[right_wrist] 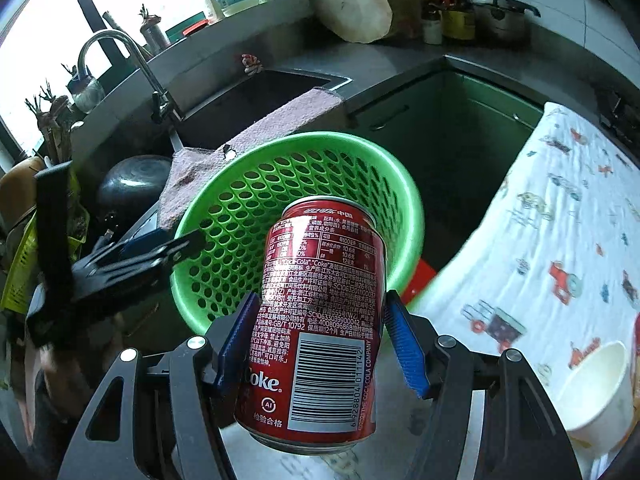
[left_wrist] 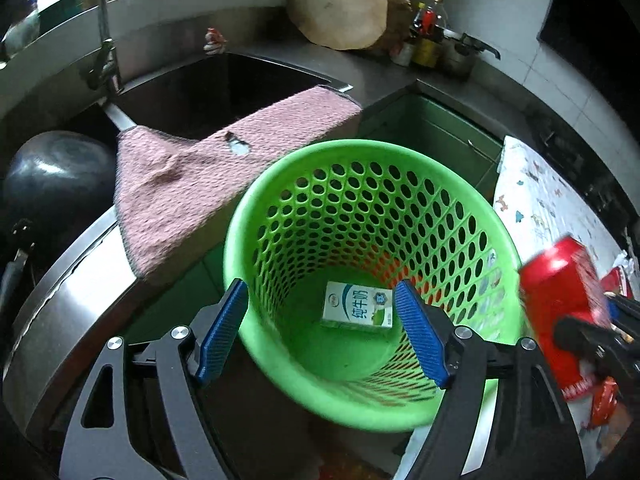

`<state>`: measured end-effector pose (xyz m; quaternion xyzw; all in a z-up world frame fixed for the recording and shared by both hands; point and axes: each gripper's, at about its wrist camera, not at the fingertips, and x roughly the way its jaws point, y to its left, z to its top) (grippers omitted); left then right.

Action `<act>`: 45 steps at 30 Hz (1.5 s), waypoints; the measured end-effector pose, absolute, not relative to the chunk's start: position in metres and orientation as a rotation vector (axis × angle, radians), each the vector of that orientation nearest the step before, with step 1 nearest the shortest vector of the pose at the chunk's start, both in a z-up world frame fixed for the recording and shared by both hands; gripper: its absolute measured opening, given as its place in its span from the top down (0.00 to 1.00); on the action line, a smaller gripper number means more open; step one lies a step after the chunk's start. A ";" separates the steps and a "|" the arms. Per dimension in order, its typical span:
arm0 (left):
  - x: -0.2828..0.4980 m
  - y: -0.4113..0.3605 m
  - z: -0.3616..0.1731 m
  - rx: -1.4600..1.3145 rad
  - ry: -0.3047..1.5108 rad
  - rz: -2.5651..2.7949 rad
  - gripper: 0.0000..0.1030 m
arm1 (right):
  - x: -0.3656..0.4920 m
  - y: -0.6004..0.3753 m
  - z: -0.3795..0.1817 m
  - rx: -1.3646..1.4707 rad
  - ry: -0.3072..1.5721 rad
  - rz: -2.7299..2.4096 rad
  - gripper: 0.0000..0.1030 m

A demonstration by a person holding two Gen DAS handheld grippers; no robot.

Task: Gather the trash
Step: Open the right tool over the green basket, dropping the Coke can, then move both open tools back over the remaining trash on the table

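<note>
Between the spread blue pads of the left tool (left_wrist: pixel 322 334), a milk carton (left_wrist: pixel 357 310) lies in the green perforated basket (left_wrist: pixel 256 216). At three o'clock of the basket, the right tool (right_wrist: pixel 318 338) pinches a red Coca-Cola can (right_wrist: pixel 320 320).

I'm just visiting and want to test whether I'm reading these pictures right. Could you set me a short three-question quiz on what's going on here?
1. True or false: the right claw is shut on the red cola can.
2. What already lies at the bottom of the green basket?
A. a milk carton
B. a glass bottle
C. a spoon
3. Fill in: the left claw is open, with one finger outside the basket's near rim and the other ____ it.

Key:
1. True; the blue pads press both sides of the can.
2. A, the milk carton.
3. Inside; nothing is gripped, and the basket is not clamped.
</note>
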<state>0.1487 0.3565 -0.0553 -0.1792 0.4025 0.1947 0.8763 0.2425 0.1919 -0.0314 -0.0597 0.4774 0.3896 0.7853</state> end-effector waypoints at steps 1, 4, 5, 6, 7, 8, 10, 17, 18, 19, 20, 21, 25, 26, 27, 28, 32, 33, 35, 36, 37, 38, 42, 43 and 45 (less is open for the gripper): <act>0.144 0.357 -0.055 -0.380 0.837 0.407 0.27 | 0.244 0.196 -0.033 -0.127 1.032 0.840 0.40; 0.137 0.358 -0.054 -0.388 0.830 0.411 0.27 | 0.247 0.210 -0.036 -0.143 1.034 0.840 0.40; 0.135 0.358 -0.053 -0.392 0.829 0.411 0.27 | 0.247 0.214 -0.038 -0.151 1.034 0.838 0.40; 0.133 0.358 -0.053 -0.398 0.826 0.408 0.26 | 0.247 0.217 -0.039 -0.156 1.035 0.836 0.40; 0.131 0.357 -0.053 -0.400 0.825 0.408 0.26 | 0.248 0.221 -0.041 -0.160 1.039 0.836 0.40; 0.129 0.356 -0.053 -0.401 0.825 0.407 0.26 | 0.248 0.224 -0.042 -0.161 1.040 0.840 0.40; 0.127 0.354 -0.053 -0.397 0.824 0.404 0.26 | 0.248 0.228 -0.043 -0.164 1.035 0.847 0.40; 0.124 0.350 -0.053 -0.398 0.830 0.401 0.26 | 0.244 0.229 -0.041 -0.153 1.010 0.856 0.31; 0.124 0.350 -0.053 -0.398 0.830 0.400 0.26 | 0.243 0.227 -0.040 -0.154 1.007 0.859 0.31; 0.124 0.349 -0.053 -0.397 0.830 0.400 0.26 | 0.242 0.226 -0.038 -0.154 1.006 0.862 0.31; 0.124 0.349 -0.052 -0.396 0.829 0.400 0.26 | 0.240 0.224 -0.036 -0.153 1.003 0.864 0.31; 0.123 0.348 -0.051 -0.395 0.827 0.400 0.26 | 0.238 0.220 -0.033 -0.154 0.995 0.864 0.31; 0.120 0.342 -0.045 -0.387 0.816 0.390 0.24 | 0.228 0.201 -0.022 -0.158 0.965 0.852 0.26; 0.119 0.339 -0.044 -0.382 0.814 0.387 0.24 | 0.224 0.195 -0.018 -0.162 0.954 0.840 0.26; 0.118 0.337 -0.042 -0.378 0.812 0.384 0.24 | 0.221 0.189 -0.015 -0.160 0.947 0.835 0.25; 0.118 0.333 -0.040 -0.374 0.809 0.379 0.23 | 0.218 0.181 -0.012 -0.152 0.942 0.833 0.24; 0.117 0.320 -0.036 -0.364 0.803 0.355 0.23 | 0.206 0.149 -0.003 -0.129 0.923 0.801 0.24; 0.116 0.316 -0.035 -0.362 0.802 0.349 0.22 | 0.202 0.136 0.000 -0.119 0.920 0.787 0.23; 0.116 0.306 -0.032 -0.359 0.799 0.331 0.22 | 0.195 0.117 0.004 -0.114 0.911 0.757 0.23; 0.115 0.303 -0.032 -0.358 0.798 0.325 0.22 | 0.192 0.109 0.006 -0.112 0.907 0.746 0.23; 0.115 0.297 -0.030 -0.354 0.796 0.313 0.22 | 0.188 0.097 0.009 -0.109 0.901 0.729 0.23; 0.115 0.292 -0.029 -0.350 0.795 0.307 0.21 | 0.184 0.087 0.011 -0.105 0.896 0.714 0.23; 0.116 0.270 -0.025 -0.325 0.790 0.274 0.19 | 0.169 0.042 0.018 -0.090 0.876 0.656 0.23; 0.115 0.263 -0.024 -0.320 0.789 0.263 0.19 | 0.167 0.034 0.020 -0.088 0.874 0.648 0.23; 0.115 0.254 -0.024 -0.313 0.789 0.248 0.19 | 0.159 0.011 0.022 -0.090 0.866 0.619 0.23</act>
